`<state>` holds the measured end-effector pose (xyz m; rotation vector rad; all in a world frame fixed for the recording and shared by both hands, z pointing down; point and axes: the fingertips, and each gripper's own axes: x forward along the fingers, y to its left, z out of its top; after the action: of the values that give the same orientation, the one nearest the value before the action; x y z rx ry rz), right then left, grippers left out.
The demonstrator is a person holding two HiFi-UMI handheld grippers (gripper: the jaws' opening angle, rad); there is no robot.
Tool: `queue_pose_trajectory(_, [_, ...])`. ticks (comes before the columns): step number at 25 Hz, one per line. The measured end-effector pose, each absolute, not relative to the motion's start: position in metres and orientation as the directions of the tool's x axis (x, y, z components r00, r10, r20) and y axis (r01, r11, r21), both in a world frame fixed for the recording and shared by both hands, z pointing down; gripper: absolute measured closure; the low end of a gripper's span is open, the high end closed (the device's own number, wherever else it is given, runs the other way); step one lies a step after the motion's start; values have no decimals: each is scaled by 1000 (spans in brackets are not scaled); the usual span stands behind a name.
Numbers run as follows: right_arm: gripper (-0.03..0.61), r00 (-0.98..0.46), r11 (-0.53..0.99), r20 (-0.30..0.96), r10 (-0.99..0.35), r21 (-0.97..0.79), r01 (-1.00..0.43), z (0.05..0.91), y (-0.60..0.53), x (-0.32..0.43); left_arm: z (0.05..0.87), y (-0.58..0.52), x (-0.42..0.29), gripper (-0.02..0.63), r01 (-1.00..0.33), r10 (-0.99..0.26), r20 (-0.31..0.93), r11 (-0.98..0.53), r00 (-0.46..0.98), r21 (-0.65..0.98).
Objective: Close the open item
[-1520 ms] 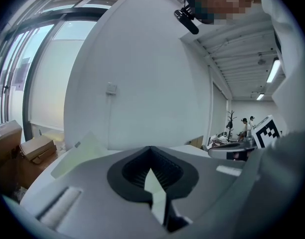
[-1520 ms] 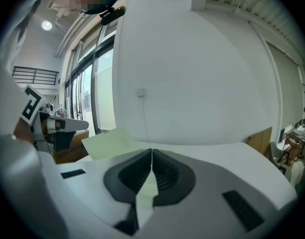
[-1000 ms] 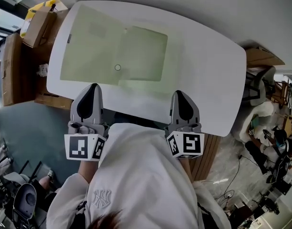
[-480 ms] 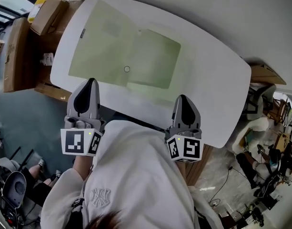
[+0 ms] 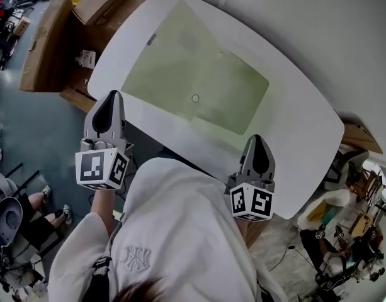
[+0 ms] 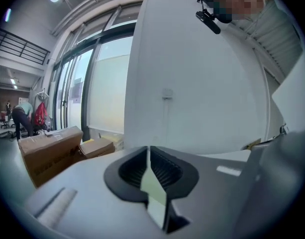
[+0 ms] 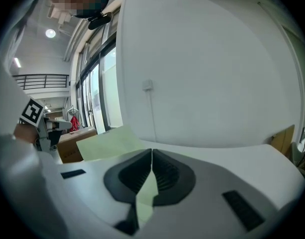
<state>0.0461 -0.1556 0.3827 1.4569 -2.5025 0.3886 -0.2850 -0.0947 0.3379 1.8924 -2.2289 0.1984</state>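
Two claws here, the left claw [image 5: 111, 95] and right claw [image 5: 256, 139], both pinched fully closed on nothing, sitting at the near edge of the white rounded surface [image 5: 304, 128], with the pale green flat folder [image 5: 180, 68] spread open around 12 o'clock, touching neither.

The table [image 5: 303, 128] is smooth, white and faintly glossy. On it, the folder [image 5: 180, 68] looks like thin, matt pale-green paper or plastic. Beside the table, the boxes [image 5: 45, 43] are rough brown cardboard. The left gripper [image 5: 111, 98] has a smooth grey plastic shell and ribbed black fingers [image 6: 167, 172].
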Motion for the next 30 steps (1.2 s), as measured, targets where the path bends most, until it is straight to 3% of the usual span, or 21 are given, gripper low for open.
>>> queue_pose_trajectory(3, [568, -501, 491, 316, -806, -116, -863, 381, -158, 39, 349, -92, -289, 545, -985, -948, 286, 165, -143, 56])
queue_pose_trajectory(7, [568, -511, 503, 319, -798, -113, -857, 381, -160, 34, 372, -91, -291, 519, -983, -930, 342, 169, -135, 71])
queue_pose_trajectory(13, [568, -522, 518, 337, -784, -109, -848, 385, -159, 30, 431, -96, -303, 485, -942, -889, 440, 247, -127, 226])
queue_pose_trajectory(30, [568, -469, 468, 333, -818, -88, -879, 381, -157, 46, 436, -124, -291, 486, -935, -904, 421, 208, -72, 286])
